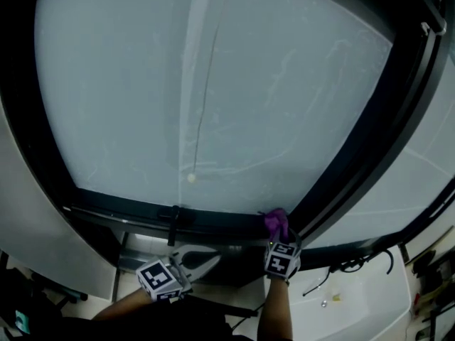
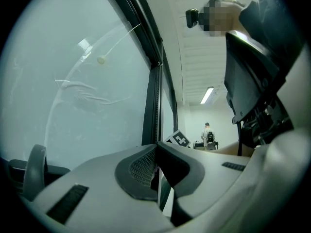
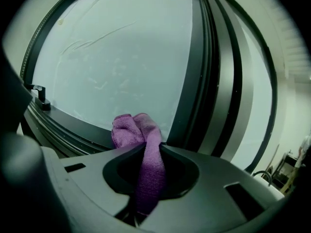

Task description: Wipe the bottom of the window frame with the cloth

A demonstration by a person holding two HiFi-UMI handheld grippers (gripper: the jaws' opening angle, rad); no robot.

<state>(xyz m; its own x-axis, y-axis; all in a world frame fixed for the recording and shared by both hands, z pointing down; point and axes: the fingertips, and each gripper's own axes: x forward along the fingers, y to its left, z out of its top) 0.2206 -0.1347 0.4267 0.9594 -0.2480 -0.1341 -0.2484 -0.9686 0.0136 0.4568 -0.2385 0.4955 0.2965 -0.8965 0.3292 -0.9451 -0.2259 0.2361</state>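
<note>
A purple cloth (image 1: 276, 222) (image 3: 146, 154) is pinched in my right gripper (image 1: 278, 234) (image 3: 147, 147), whose jaws are shut on it. The bunched end of the cloth rests against the dark bottom rail of the window frame (image 1: 213, 220) (image 3: 82, 130), close to the right corner where the upright mullion (image 1: 370, 148) (image 3: 204, 67) meets it. My left gripper (image 1: 213, 258) (image 2: 156, 152) hangs below the rail, jaws shut with nothing between them, pointing right toward the other gripper.
A black window handle (image 1: 173, 227) (image 3: 40, 95) juts from the bottom rail left of the cloth. A blind cord with a small bead (image 1: 191, 178) (image 2: 101, 60) hangs before the frosted glass. A white sill with a black cable (image 1: 341, 267) lies at lower right.
</note>
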